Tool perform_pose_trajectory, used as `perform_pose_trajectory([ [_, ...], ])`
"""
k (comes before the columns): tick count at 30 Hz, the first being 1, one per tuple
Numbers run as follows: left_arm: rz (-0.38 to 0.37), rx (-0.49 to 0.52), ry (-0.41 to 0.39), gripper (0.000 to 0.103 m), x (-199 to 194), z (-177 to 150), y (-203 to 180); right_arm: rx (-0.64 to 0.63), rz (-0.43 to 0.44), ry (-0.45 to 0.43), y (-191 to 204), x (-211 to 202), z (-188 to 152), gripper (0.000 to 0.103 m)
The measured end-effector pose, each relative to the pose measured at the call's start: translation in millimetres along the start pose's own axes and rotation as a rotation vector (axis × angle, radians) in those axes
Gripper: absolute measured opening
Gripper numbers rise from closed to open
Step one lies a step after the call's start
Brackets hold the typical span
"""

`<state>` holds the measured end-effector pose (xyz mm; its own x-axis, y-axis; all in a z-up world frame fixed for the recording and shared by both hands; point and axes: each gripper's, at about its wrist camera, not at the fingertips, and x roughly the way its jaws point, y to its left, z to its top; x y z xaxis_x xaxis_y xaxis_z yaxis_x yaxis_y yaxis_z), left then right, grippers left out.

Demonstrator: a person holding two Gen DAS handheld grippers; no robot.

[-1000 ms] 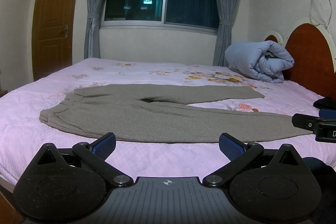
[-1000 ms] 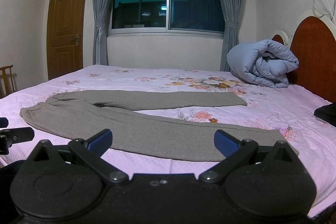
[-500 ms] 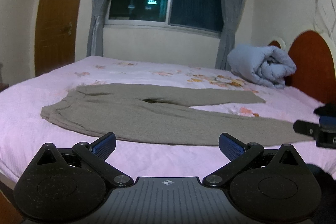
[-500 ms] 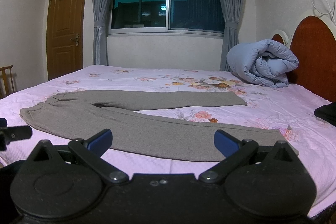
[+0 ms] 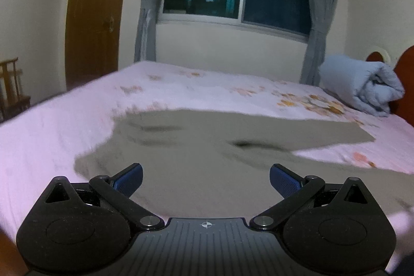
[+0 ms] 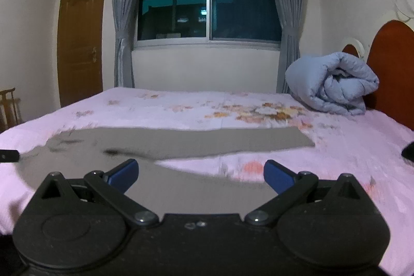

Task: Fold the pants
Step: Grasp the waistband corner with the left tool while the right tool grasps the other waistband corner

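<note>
Pants and quilt on bed

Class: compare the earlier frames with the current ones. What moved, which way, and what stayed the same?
Both the left gripper and right gripper moved in over the grey pants, both open, gripping nothing. The pants lie flat and unfolded as before; the rolled blue quilt has not moved.

A bed with a pink flowered sheet fills the room. A rolled pale-blue quilt lies far right against the reddish-brown headboard. Beyond are a dark window between grey curtains, a brown door on the left, and a wooden chair.
</note>
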<state>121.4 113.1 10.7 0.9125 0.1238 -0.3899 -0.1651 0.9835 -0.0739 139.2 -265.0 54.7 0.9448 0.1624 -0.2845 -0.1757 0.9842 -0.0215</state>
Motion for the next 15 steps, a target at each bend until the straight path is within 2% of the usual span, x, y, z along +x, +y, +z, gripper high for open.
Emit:
perform_pose_trajectory([
  [5,0.067,0.022,-0.001,0.103,64.7,50.0,45.0,-0.008,0.006,-0.02,-3.8,45.0,38.1,0.097],
  [8,0.095,0.015,0.03,0.103,112.0,74.8,74.5,-0.024,0.012,-0.012,-1.9,79.0,53.8,0.097],
  [15,0.109,0.04,0.116,0.103,222.9,100.3,119.6,-0.111,0.023,0.046,11.9,175.0,64.9,0.097],
])
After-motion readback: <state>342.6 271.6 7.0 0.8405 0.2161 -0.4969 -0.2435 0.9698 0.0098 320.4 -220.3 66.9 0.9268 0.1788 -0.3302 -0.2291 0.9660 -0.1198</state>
